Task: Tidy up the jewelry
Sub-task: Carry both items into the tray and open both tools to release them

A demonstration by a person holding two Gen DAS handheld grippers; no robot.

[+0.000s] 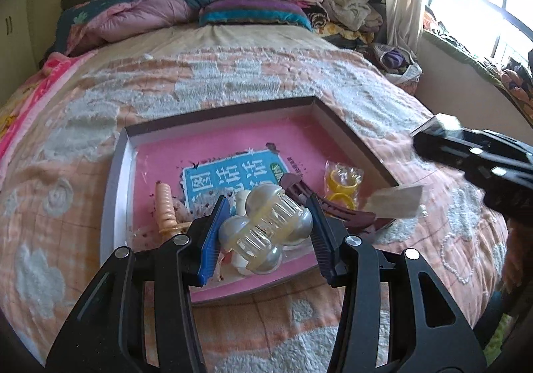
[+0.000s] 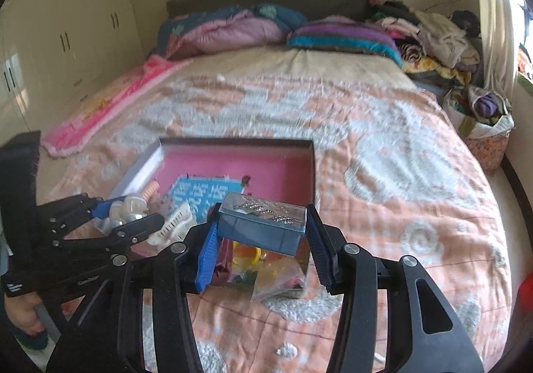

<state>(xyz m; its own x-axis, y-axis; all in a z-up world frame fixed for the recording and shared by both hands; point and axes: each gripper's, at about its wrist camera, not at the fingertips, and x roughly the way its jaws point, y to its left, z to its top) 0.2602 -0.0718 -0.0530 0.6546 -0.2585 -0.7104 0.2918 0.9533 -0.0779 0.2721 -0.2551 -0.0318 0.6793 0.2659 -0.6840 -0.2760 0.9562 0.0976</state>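
Note:
A shallow box with a pink floor lies on the bed. My left gripper is shut on a clear and pearl hair claw clip just above the box's near part; the same clip shows in the right wrist view. My right gripper is shut on a small clear jewelry case with sparkly pieces inside, held above the box's right near corner. In the box lie a peach spiral clip, a maroon hair clip, yellow rings in a bag and a white claw clip.
The box sits on an orange and white quilt. Pillows and folded bedding lie at the headboard. A clothes pile and a floral bag stand at the right. Wardrobes line the left wall.

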